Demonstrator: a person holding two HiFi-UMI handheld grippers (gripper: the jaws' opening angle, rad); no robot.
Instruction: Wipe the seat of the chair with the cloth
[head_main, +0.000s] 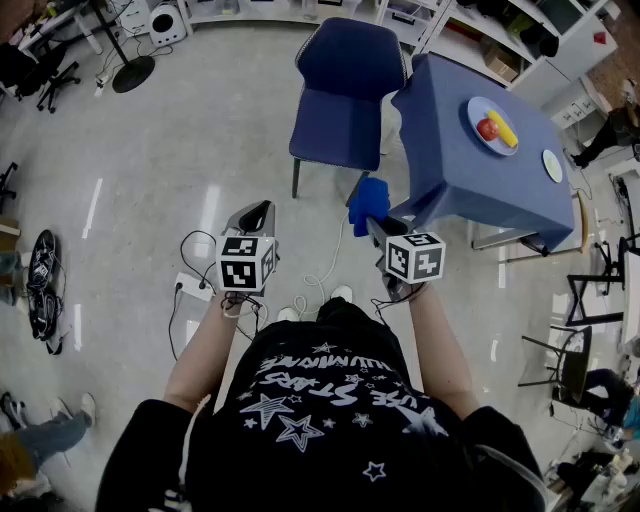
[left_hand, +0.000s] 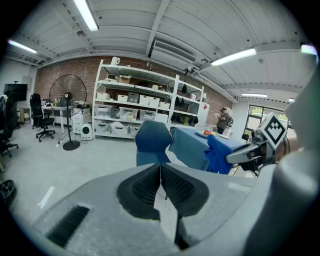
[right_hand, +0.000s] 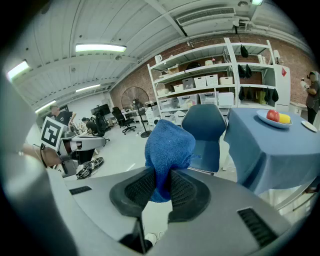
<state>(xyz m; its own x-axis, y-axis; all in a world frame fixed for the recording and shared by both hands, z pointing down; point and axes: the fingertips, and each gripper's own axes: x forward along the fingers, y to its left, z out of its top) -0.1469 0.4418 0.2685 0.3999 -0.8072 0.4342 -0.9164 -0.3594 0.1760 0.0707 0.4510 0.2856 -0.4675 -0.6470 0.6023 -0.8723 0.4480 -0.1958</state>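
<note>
The blue chair (head_main: 345, 85) stands ahead of me on the floor, its seat (head_main: 338, 130) bare; it also shows in the left gripper view (left_hand: 151, 145) and the right gripper view (right_hand: 205, 132). My right gripper (head_main: 372, 222) is shut on a bunched blue cloth (head_main: 368, 200), held in the air short of the seat's front right corner. The cloth (right_hand: 167, 150) bulges up from between the pads. My left gripper (head_main: 256, 215) hangs shut and empty over the floor, left of the chair, its pads (left_hand: 161, 186) pressed together.
A table under a blue cover (head_main: 480, 160) stands right of the chair, with a plate of fruit (head_main: 493, 125) and a small plate (head_main: 552, 165). Cables and a power strip (head_main: 190, 288) lie on the floor by my feet. Shelving (left_hand: 145, 107) lines the far wall; a fan (head_main: 130, 70) stands far left.
</note>
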